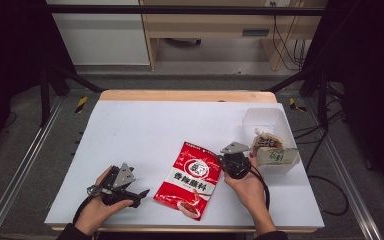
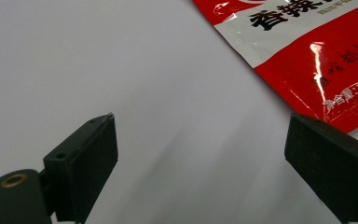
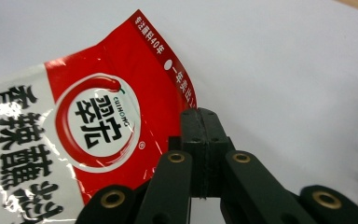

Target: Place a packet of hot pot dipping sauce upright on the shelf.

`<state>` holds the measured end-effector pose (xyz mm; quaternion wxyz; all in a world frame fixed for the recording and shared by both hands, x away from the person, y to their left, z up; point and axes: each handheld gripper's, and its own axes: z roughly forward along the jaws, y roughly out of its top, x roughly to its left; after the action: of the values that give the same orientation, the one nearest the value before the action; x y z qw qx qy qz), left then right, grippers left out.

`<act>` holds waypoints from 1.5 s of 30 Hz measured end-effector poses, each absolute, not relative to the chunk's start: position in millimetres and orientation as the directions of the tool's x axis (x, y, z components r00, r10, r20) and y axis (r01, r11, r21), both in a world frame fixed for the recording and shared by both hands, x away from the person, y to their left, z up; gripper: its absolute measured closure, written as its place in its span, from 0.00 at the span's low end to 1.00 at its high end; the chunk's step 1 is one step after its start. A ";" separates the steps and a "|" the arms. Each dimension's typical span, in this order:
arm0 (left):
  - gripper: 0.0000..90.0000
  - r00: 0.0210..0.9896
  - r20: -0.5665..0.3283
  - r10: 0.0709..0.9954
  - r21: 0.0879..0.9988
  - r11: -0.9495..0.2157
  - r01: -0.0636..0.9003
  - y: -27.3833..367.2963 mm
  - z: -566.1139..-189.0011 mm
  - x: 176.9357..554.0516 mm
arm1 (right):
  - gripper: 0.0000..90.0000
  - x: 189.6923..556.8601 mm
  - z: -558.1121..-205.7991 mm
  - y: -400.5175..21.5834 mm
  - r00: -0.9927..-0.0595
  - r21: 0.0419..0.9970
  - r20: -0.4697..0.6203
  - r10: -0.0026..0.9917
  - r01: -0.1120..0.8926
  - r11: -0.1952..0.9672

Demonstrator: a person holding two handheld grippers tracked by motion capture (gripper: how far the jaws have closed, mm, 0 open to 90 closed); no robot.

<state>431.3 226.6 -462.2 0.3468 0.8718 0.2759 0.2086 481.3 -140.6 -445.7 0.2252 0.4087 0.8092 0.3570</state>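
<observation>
Pinching at the packet (image 3: 98,126) edge with the right gripper (image 3: 199,114), jaws pressed fully together.
Packet lying flat just left of the shut jaws, rim touching their tips; unclear whether any film is caught. Best to check the bite before lifting: reopen, slide further over the rim, clamp on the seal, then raise slowly toward the bin (image 1: 267,117) beyond the gripper. Left gripper (image 2: 203,121) spread wide and empty, packet ahead to its right, ready to steady.

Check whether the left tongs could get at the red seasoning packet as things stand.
Probably yes: the left tongs stand open over bare table, with the red seasoning packet just beside them and nothing between.
</observation>
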 end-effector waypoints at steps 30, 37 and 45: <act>0.13 0.781 0.164 0.602 0.719 -0.615 0.323 219.2 -419.9 489.4 | 1.00 486.2 -387.9 -71.6 -0.761 0.775 -0.165 0.627 0.294 0.560; 0.13 0.780 0.160 0.605 0.721 -0.611 0.326 217.2 -418.7 495.7 | 1.00 475.5 -387.8 -66.2 -0.779 0.768 -0.185 0.599 0.266 0.582; 0.14 0.778 0.175 0.603 0.720 -0.617 0.317 217.8 -419.4 498.7 | 1.00 464.2 -388.9 -62.7 -0.800 0.775 -0.184 0.571 0.239 0.586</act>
<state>498.7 217.8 -419.4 0.3499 0.8756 0.2627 0.2047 464.2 -62.7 -388.9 0.2123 0.2341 0.8647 0.3904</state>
